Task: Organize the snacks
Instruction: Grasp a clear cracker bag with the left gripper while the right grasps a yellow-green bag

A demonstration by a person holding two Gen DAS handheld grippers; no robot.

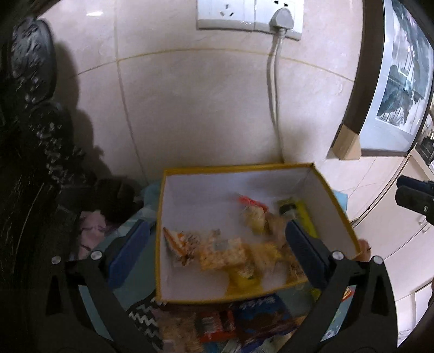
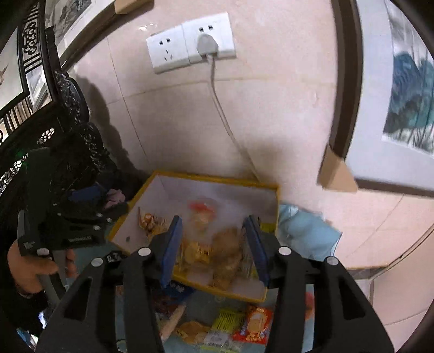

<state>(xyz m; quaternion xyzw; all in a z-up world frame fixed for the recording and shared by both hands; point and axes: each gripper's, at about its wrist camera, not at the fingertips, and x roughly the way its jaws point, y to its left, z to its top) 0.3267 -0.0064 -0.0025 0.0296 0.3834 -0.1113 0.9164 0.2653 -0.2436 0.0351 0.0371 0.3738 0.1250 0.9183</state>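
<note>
A yellow-rimmed box [image 1: 335, 202] with a white inside stands against the tiled wall and holds several snack packets [image 1: 222, 254]. It also shows in the right wrist view [image 2: 141, 194]. My left gripper [image 1: 217, 244] is open and empty; its blue pads straddle the box's left wall. My right gripper [image 2: 214, 247] is open and empty, hovering over the box's near edge above the packets [image 2: 206, 249]. More loose snacks lie on the blue cloth in front of the box [image 1: 244, 320] [image 2: 252, 324]. The left gripper body and the hand holding it show at the left of the right wrist view [image 2: 62, 236].
A wall socket [image 1: 249, 16] with a grey plug and cable hangs above the box. Dark carved wooden furniture [image 2: 67, 114] stands at the left. A framed picture [image 1: 393, 81] leans at the right. Crumpled blue cloth [image 2: 306, 233] lies right of the box.
</note>
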